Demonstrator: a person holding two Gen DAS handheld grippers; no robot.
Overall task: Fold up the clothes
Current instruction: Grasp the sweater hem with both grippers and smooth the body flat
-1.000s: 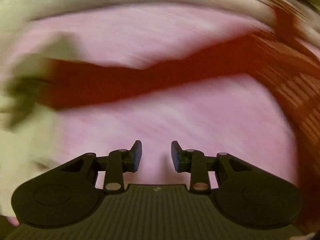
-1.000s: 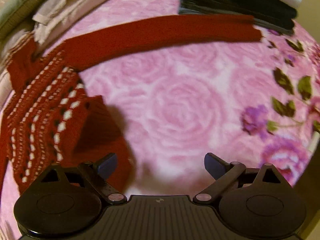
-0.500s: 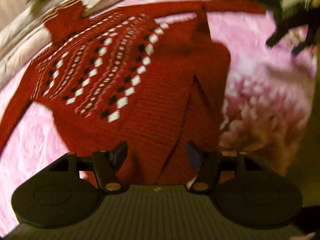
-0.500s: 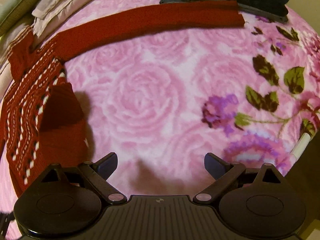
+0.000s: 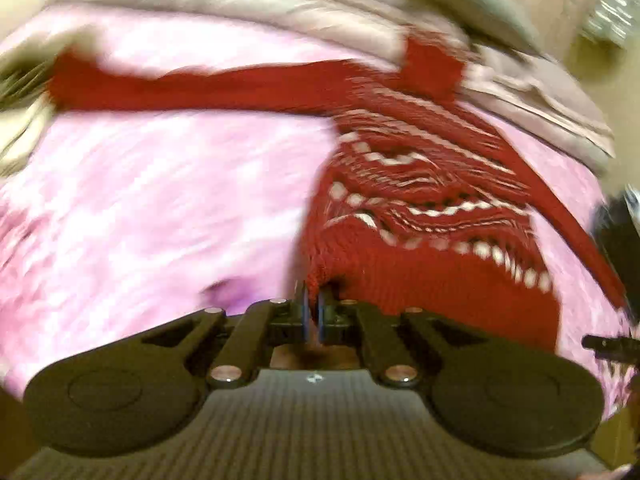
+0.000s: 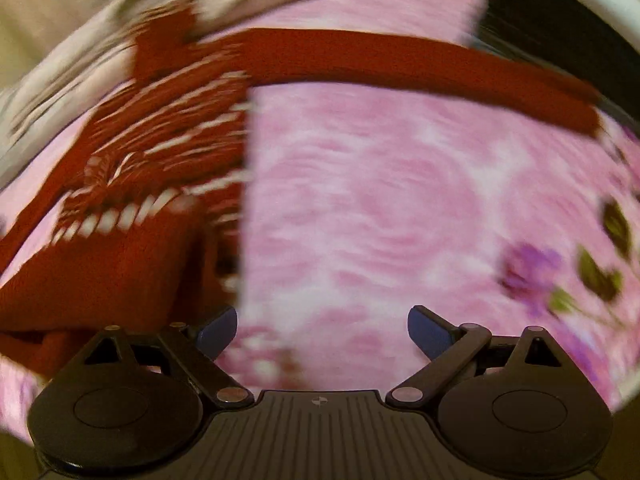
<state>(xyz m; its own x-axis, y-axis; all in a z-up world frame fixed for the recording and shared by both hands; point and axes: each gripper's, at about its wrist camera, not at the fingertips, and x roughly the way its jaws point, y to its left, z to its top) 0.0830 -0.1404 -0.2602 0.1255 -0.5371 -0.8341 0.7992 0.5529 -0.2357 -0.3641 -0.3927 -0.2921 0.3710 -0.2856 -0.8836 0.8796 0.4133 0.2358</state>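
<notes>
My left gripper (image 5: 313, 303) was squeezed tight on a corner of the red knitted sweater with white zigzag rows (image 5: 420, 216). Its jaws had just been closing, and a bit of red knit stuck up between the two black tips. From that pinched corner the sweater spread up and to the right in my left camera. Both pictures were blurry, so I could not make out small things.

The sweater lay on a soft pink blanket with big rose shapes (image 5: 160, 200). One long plain red sleeve (image 5: 208, 86) stretched flat across the blanket toward the left side of that picture. The other sleeve ran down the right side as a thin red strip.

My right gripper (image 6: 322, 332) was wide open, with nothing between its blue pads. It hung over bare pink blanket (image 6: 380, 200), and its left tip was just beside the edge of the sweater (image 6: 152, 168). In my right camera the sweater filled the left part, and part of its plain red bottom looked folded over itself. The long sleeve (image 6: 400, 60) reached across the top toward a dark pile of folded cloth (image 6: 532, 28) in the far right corner. I could not tell if the sleeve end touched that pile.

Some pale beige bedding (image 5: 280, 8) lay bunched along the far edge of the blanket, right by the sweater's neck.
</notes>
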